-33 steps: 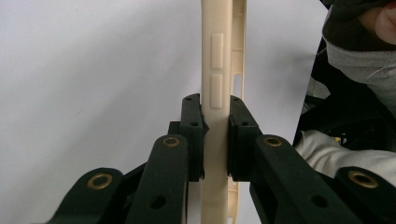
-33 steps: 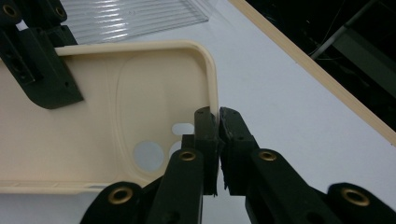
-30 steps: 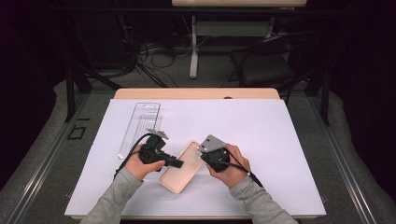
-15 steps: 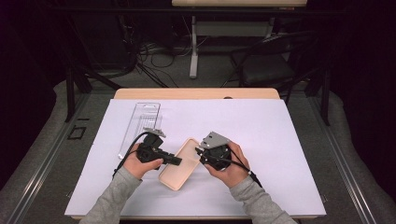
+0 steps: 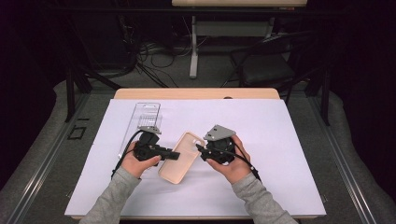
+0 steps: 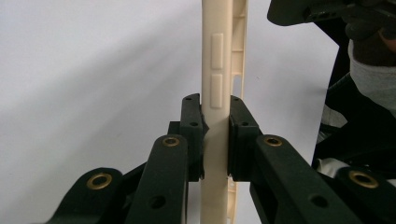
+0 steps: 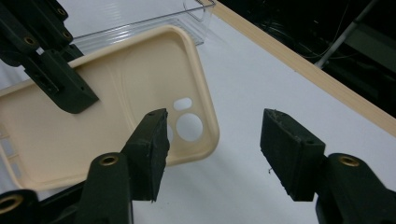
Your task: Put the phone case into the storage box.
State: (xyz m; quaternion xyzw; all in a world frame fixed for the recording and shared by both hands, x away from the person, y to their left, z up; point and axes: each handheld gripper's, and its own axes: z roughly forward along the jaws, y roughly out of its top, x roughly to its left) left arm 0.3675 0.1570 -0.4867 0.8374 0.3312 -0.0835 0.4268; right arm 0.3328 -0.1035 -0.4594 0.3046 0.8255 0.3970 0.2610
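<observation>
A cream phone case (image 5: 181, 156) hangs just above the white sheet, and my left gripper (image 5: 173, 156) is shut on its long side edge. In the left gripper view the pads pinch the case's rim (image 6: 215, 70) near its side buttons. My right gripper (image 5: 200, 148) is at the case's upper right corner. Its jaws have just been opening, and they now stand apart over bare sheet with nothing between them (image 7: 215, 135). The case's camera cut-outs (image 7: 189, 126) show just behind the left jaw. The left gripper's fingers (image 7: 65, 91) grip the case further back.
A clear plastic package (image 5: 144, 116) lies on the white sheet (image 5: 280, 140) behind the left hand, and its end (image 7: 154, 23) lies beyond the case. The wooden table edge (image 5: 196, 93) runs along the far side, with dark floor, cables and chair legs past it.
My right gripper's jaws have spread apart at the case's corner. The case stays in the left gripper, and both hands have hardly moved.
</observation>
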